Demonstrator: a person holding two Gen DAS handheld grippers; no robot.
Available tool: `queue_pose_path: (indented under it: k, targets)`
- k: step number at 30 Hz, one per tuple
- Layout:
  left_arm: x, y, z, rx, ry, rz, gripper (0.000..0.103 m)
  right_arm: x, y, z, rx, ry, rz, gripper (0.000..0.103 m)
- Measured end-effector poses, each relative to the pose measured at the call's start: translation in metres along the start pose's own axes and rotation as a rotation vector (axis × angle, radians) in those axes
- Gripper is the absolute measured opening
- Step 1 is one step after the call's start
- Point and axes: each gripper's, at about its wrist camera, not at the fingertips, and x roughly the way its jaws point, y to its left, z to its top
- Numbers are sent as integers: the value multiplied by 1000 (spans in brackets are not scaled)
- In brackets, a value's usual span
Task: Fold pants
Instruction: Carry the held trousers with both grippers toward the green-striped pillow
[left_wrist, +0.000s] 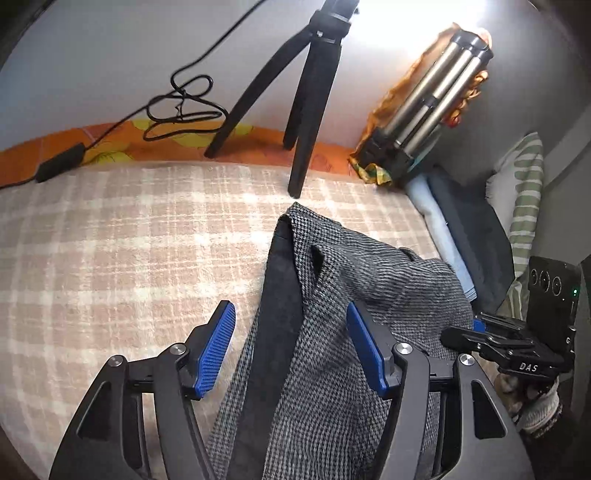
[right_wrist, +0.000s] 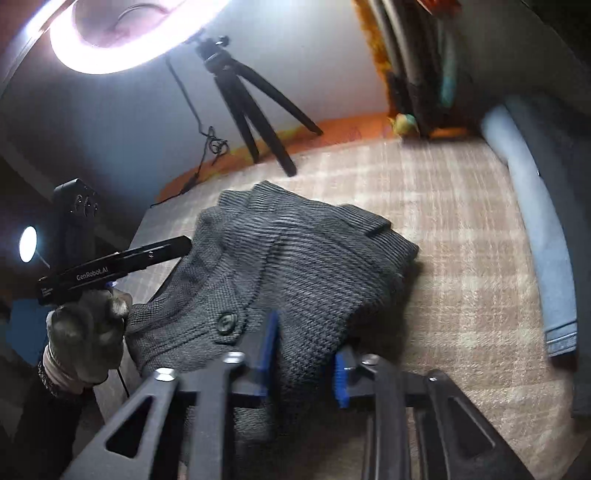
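Grey houndstooth pants (left_wrist: 343, 332) lie bunched on a beige plaid blanket (left_wrist: 110, 258). In the left wrist view my left gripper (left_wrist: 291, 332) is open, its blue pads either side of a dark strip of the pants, not pinching it. In the right wrist view the pants (right_wrist: 295, 258) lie folded in a heap with a button (right_wrist: 226, 323) near the waistband. My right gripper (right_wrist: 306, 354) has its blue pads closed partway around a fold of the pants. The right gripper also shows in the left wrist view (left_wrist: 509, 343), at the pants' right edge.
A black tripod (left_wrist: 306, 96) stands on the blanket's far edge, with a cable (left_wrist: 181, 107) and a folded metal tripod (left_wrist: 432, 107) by the wall. Folded blue and dark clothes (left_wrist: 454, 236) lie along the right. A ring light (right_wrist: 122, 33) glows above.
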Motion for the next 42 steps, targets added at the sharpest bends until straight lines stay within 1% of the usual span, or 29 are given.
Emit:
queue_pose_path:
  k: [2, 3, 4, 5, 6, 7, 8, 9, 10, 12, 14, 15, 17, 19, 21, 22, 23, 26, 28, 31, 33, 36, 38, 42]
  targets:
    - [9, -1, 4, 17, 35, -23, 64, 2, -7, -1, 9, -4, 40, 49]
    - [18, -3, 6, 40, 70, -36, 65, 5, -12, -1, 22, -2, 68, 54]
    - [23, -5, 7, 55, 90, -34, 66, 9, -18, -1, 42, -1, 88, 59]
    - [30, -7, 8, 70, 104, -29, 67, 12, -22, -3, 61, -1, 104, 61]
    - [35, -8, 10, 75, 114, -27, 68, 16, -27, -3, 85, 1, 116, 66]
    - [37, -7, 12, 72, 119, -30, 71, 19, -33, -8, 111, 0, 128, 73]
    - [39, -5, 14, 65, 123, -43, 72, 21, -35, -10, 127, -3, 143, 74]
    - [43, -4, 16, 52, 127, -57, 73, 23, -42, -11, 155, -21, 184, 74]
    - [47, -4, 19, 41, 127, -71, 73, 22, -45, -11, 174, -35, 203, 74]
    - [49, -2, 21, 43, 116, -83, 74, 25, -51, -7, 204, -48, 244, 74]
    - [49, -6, 21, 64, 115, -77, 73, 25, -50, -6, 195, -49, 243, 68]
    - [50, -8, 21, 69, 114, -72, 72, 26, -47, -4, 177, -55, 235, 65]
    - [53, -11, 22, 83, 114, -74, 53, 23, -41, -2, 130, -92, 222, 58]
    - [53, -14, 20, 81, 106, -87, 41, 22, -34, 1, 96, -111, 184, 43]
    - [48, -18, 16, 99, 71, -69, 35, 17, -24, 1, 43, -124, 140, 35]
    - [48, -20, 16, 101, 58, -61, 29, 13, -15, 1, -3, -138, 105, 32]
    - [43, -20, 15, 94, 39, -53, 25, 11, -9, 0, -47, -153, 76, 31]
    - [27, -25, 11, 81, -21, -58, 22, -3, 16, -3, -163, -196, 9, 28]
    - [18, -29, 8, 102, -51, -50, 21, -13, 27, -5, -208, -214, -13, 27]
    - [0, -34, 8, 86, -95, -67, 21, -26, 47, -7, -293, -250, -63, 27]
    - [-15, -40, 8, 98, -129, -72, 21, -41, 61, -11, -359, -282, -95, 27]
    - [-39, -56, 8, 130, -188, -73, 20, -70, 75, -13, -412, -329, -114, 26]
    - [-54, -69, 7, 152, -225, -76, 20, -85, 80, -11, -425, -353, -123, 26]
    - [-73, -93, 12, 181, -275, -90, 19, -122, 86, -5, -452, -395, -143, 25]
